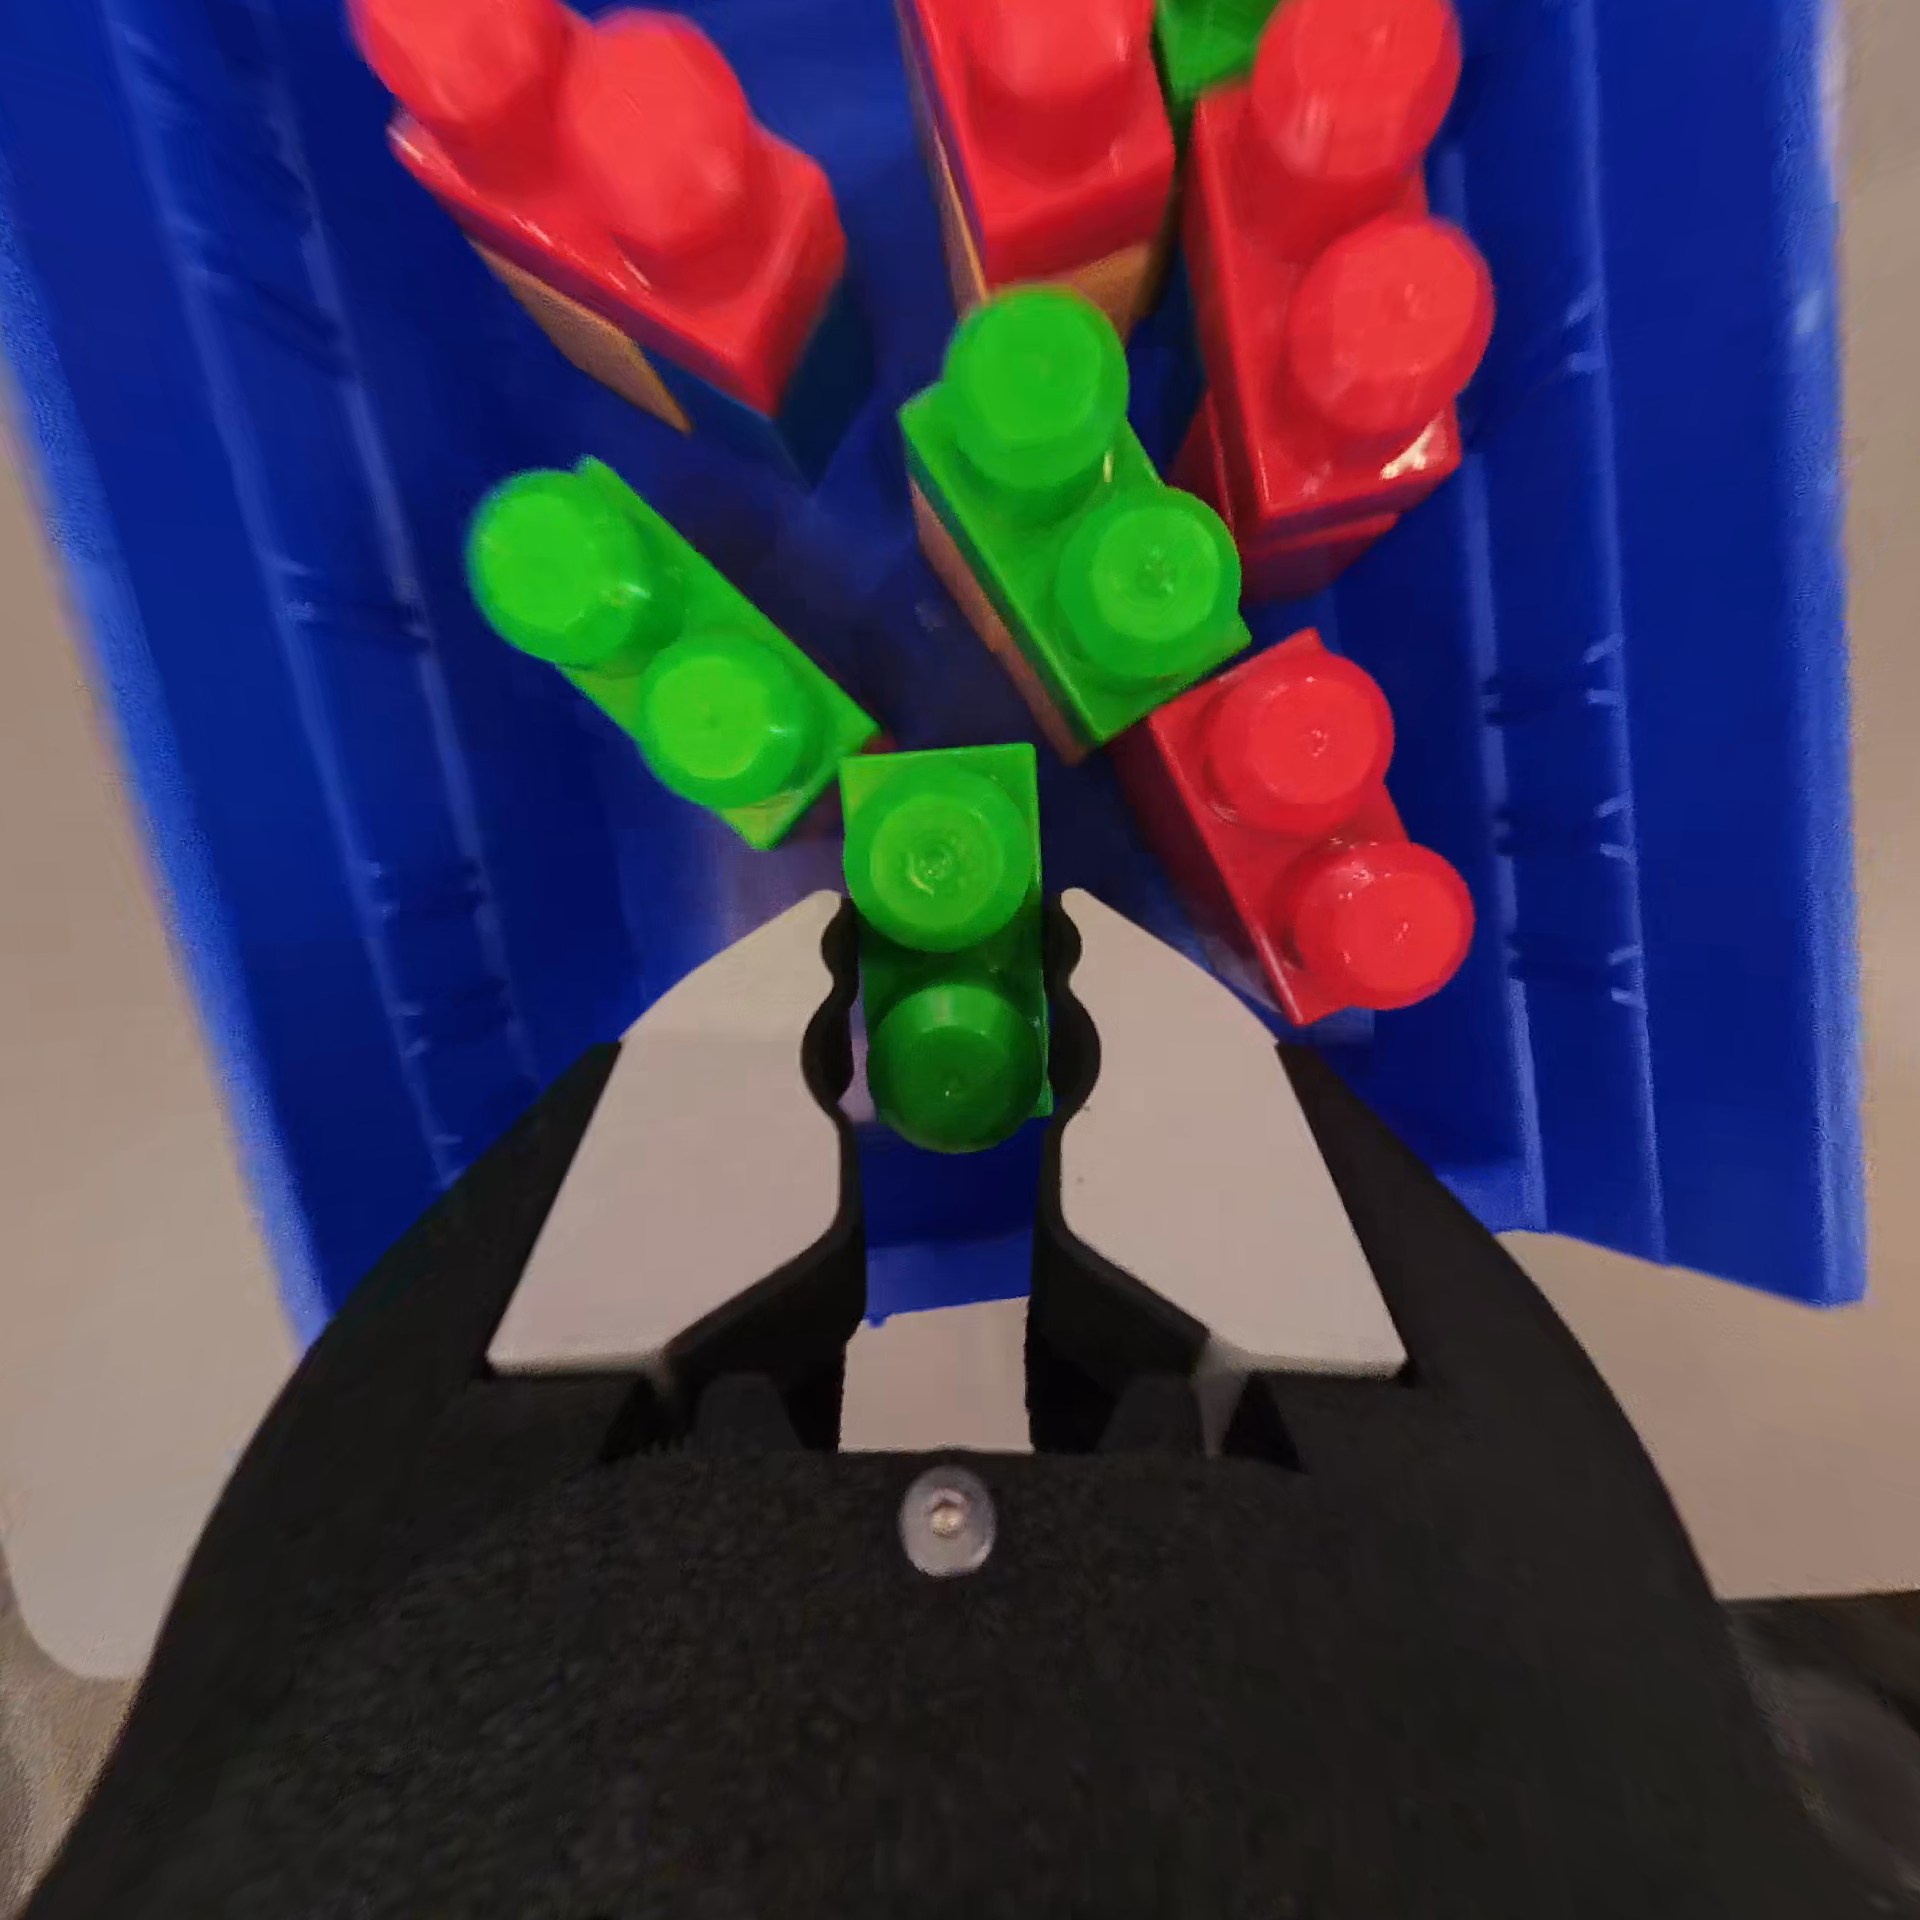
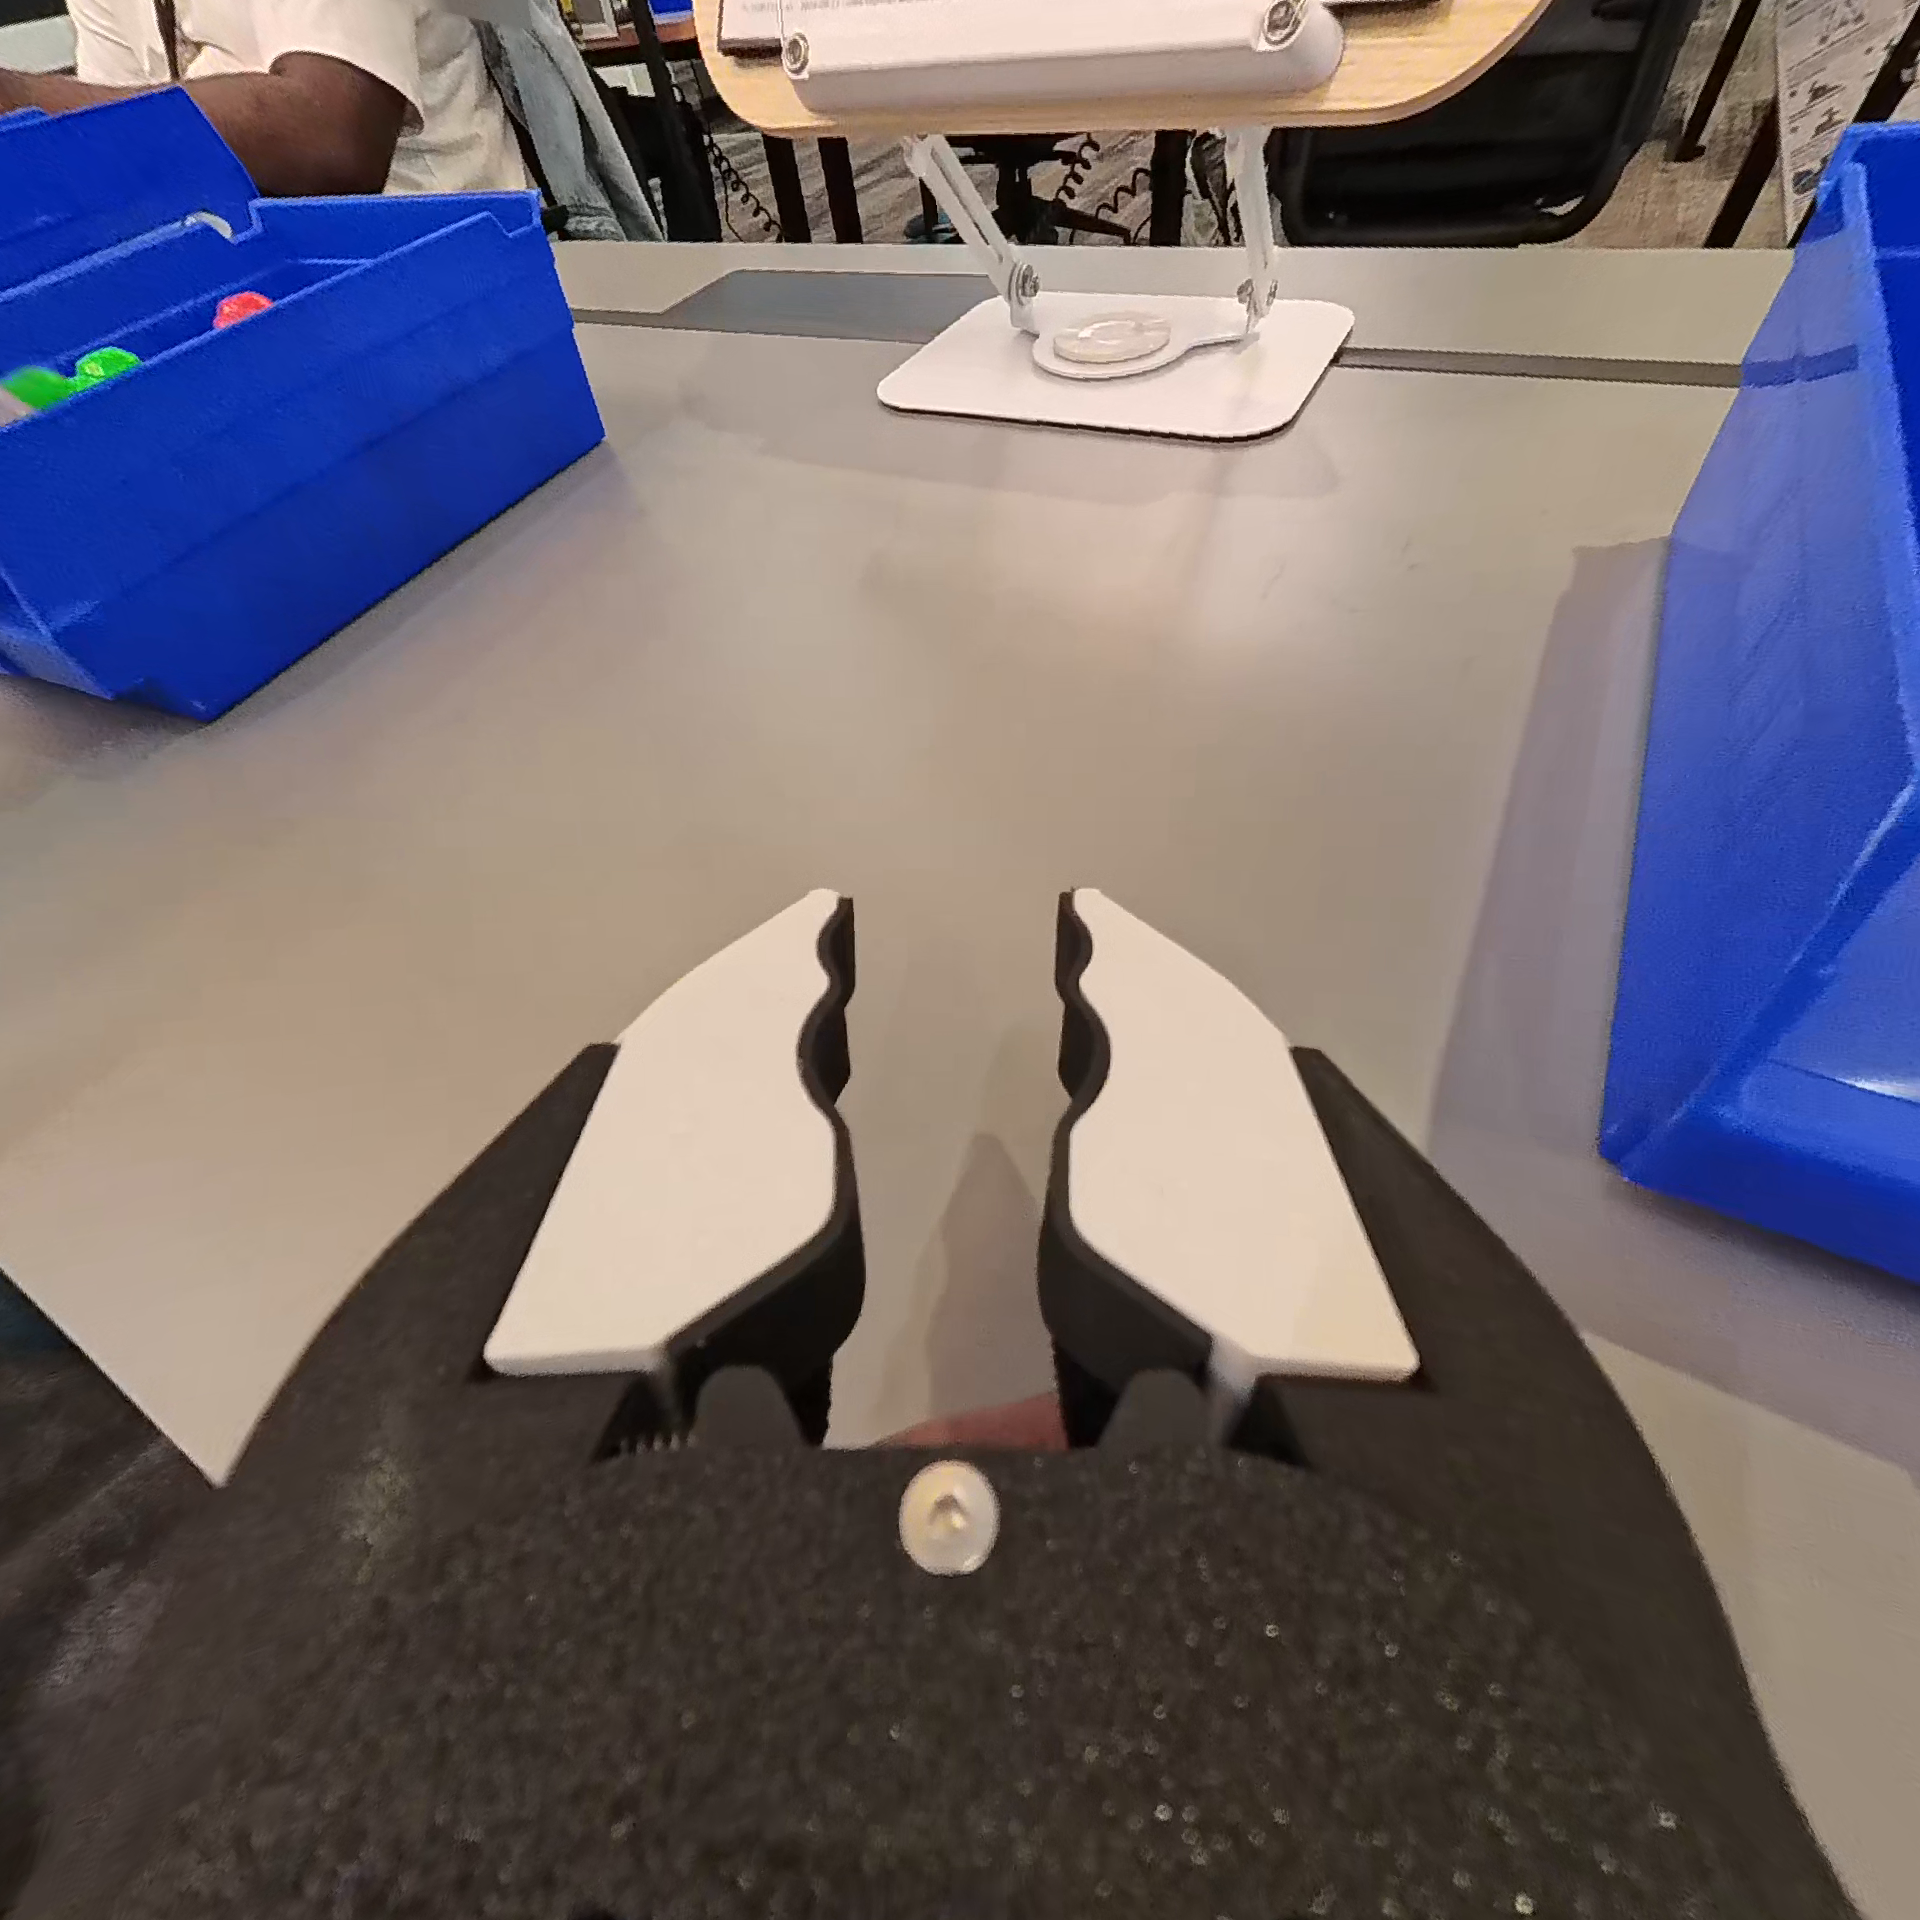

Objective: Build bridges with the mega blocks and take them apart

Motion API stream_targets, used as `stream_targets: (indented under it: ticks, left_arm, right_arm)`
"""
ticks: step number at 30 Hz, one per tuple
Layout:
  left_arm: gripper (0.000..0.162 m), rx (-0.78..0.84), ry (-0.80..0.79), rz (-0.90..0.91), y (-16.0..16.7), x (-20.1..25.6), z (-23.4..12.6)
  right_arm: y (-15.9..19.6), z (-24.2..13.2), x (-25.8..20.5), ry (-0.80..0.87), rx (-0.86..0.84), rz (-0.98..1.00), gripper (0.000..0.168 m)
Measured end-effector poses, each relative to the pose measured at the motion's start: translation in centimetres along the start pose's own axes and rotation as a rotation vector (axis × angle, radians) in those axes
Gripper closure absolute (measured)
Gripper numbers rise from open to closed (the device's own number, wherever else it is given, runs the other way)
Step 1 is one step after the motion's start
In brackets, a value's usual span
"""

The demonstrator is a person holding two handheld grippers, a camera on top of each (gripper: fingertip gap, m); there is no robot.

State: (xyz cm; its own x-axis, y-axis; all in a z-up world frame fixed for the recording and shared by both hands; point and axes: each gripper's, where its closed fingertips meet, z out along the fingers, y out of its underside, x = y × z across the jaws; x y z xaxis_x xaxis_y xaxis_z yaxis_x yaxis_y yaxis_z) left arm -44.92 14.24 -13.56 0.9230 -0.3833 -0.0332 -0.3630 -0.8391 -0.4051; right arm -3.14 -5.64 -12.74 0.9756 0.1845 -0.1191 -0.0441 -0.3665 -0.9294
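Note:
In the left wrist view my left gripper (image 1: 948,914) is shut on a green two-stud block (image 1: 940,935) over a blue bin (image 1: 312,727). The bin holds two more green blocks (image 1: 665,655) (image 1: 1070,520) and several red blocks (image 1: 1299,831) (image 1: 623,187). In the right wrist view my right gripper (image 2: 954,914) is open and empty, just above the grey table (image 2: 935,675). The same blue bin (image 2: 291,499) stands at the left there, with green (image 2: 104,366) and red (image 2: 241,309) studs showing over its rim.
A second blue bin (image 2: 1787,831) stands at the right edge of the table. A white stand base (image 2: 1122,364) sits at the far middle, holding a wooden board (image 2: 1122,62). A seated person's arm (image 2: 301,114) shows behind the left bin. Tip to tip, the grippers are about 45 cm apart.

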Motion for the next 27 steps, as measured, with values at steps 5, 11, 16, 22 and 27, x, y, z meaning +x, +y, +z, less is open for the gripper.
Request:
stream_targets:
  ticks: [5, 11, 16, 22, 27]
  left_arm:
    - [0.129, 0.409, 0.196, 0.071, -3.2, 1.1, -8.0]
    - [0.129, 0.937, 1.049, 0.228, -3.5, 13.4, -19.6]
    - [0.129, 0.876, 1.412, 0.294, -1.7, 23.2, -18.3]
    - [0.129, 0.815, 1.524, 0.312, -0.9, 29.7, -16.0]
    - [0.129, 0.813, 1.457, 0.35, -1.0, 30.5, -15.0]
  right_arm:
    - [-1.0, -0.4, -0.8, -0.077, 0.043, -0.002, 0.132]
    - [-2.8, -1.5, -6.4, -0.572, 0.127, 0.194, 0.123]
    - [-10.0, -3.2, -11.3, -0.957, 0.28, 0.278, 0.105]
    - [-12.1, 0.8, -14.0, -0.948, 0.211, 0.217, 0.101]
    - [-11.6, 1.9, -14.5, -0.981, 0.225, 0.305, 0.131]
